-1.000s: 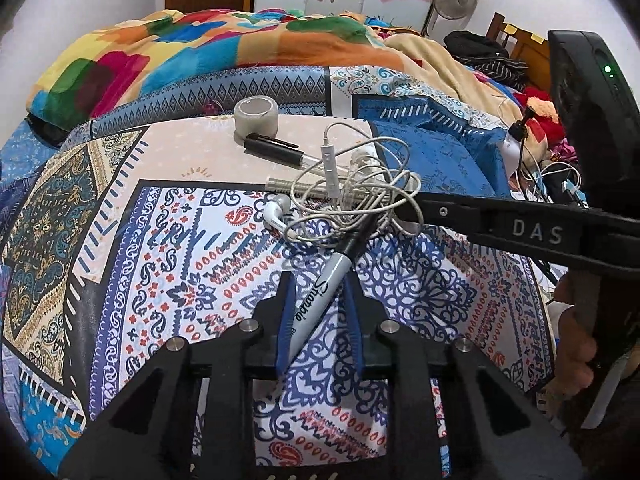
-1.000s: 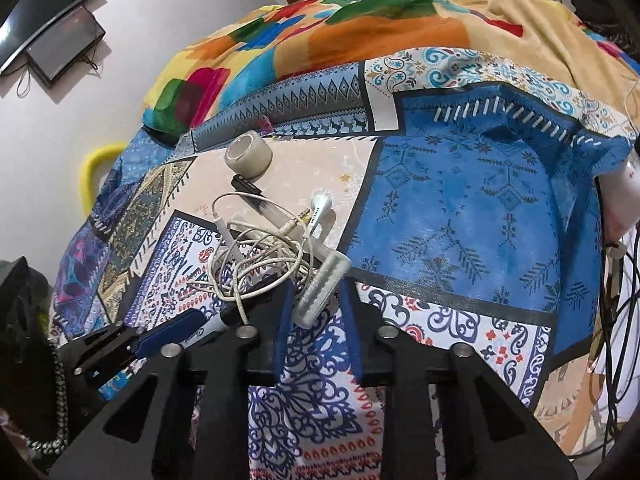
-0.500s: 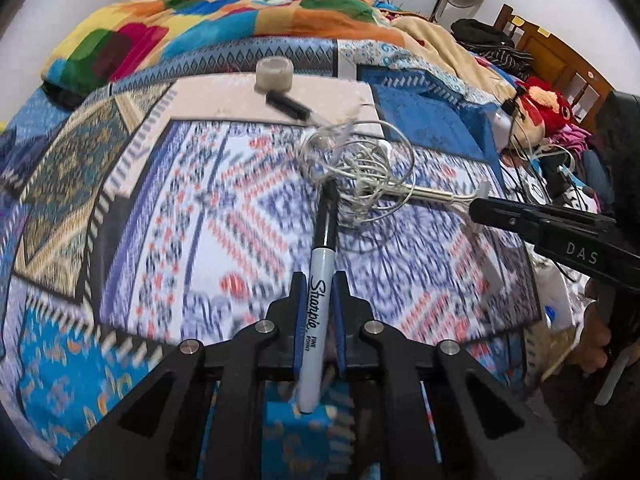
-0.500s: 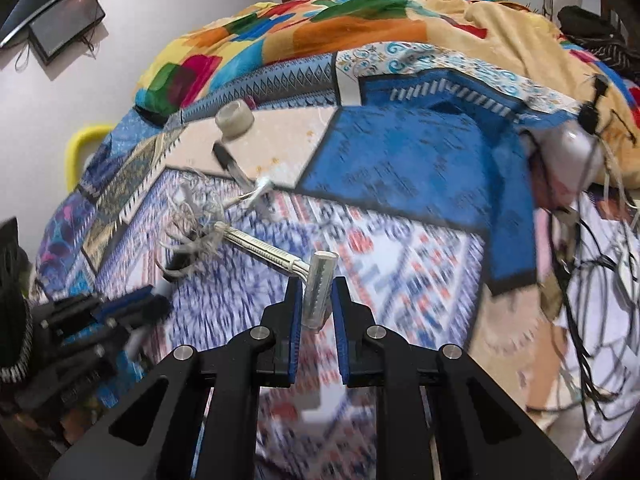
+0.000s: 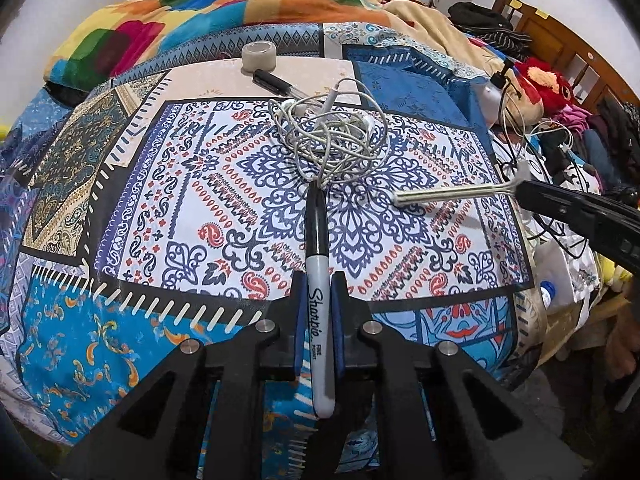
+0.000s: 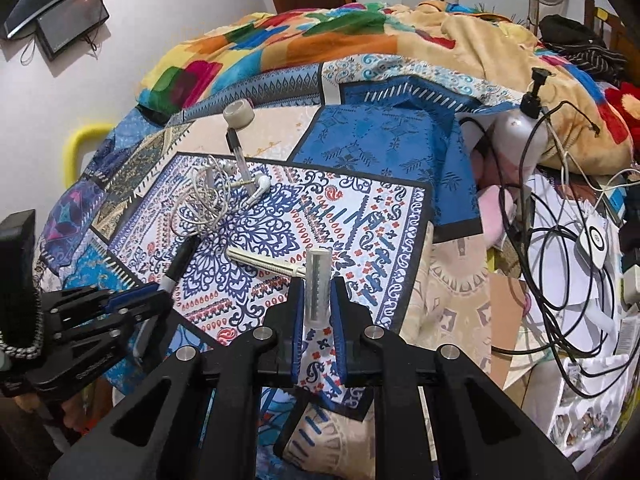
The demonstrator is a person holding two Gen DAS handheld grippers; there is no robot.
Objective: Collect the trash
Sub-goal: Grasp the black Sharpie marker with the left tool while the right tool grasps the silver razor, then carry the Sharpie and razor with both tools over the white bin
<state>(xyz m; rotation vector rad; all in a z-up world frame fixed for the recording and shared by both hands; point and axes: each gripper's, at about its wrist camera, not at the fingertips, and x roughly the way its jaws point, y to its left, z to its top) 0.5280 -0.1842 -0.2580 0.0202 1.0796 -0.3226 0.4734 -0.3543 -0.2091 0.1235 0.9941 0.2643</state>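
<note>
My left gripper [image 5: 319, 300] is shut on a grey Sharpie marker [image 5: 318, 256], whose black cap points at a tangle of white earphones [image 5: 332, 140] on the patterned bedsheet [image 5: 160, 220]. My right gripper [image 6: 317, 304] is shut on a clear ribbed tube [image 6: 317, 280]; a thin cream pen-like rod [image 6: 260, 262] sticks out sideways from it. The left wrist view shows that rod [image 5: 444, 196] hanging over the sheet at the right gripper [image 5: 524, 192]. In the right wrist view the left gripper [image 6: 148, 292] with the marker [image 6: 180, 260] is at the left, near the earphones [image 6: 216, 200].
A tape roll [image 5: 259, 56] and a black-capped clear pen [image 5: 280, 84] lie behind the earphones. A colourful blanket [image 5: 200, 12] is heaped at the back. To the right, past the bed's edge, stand a pump bottle [image 6: 520, 120] and a clutter of black and white cables [image 6: 560, 240].
Both grippers have drawn back from the earphone tangle, and the marker and the tube with its rod came out of the cables. The left pads closed onto the marker.
</note>
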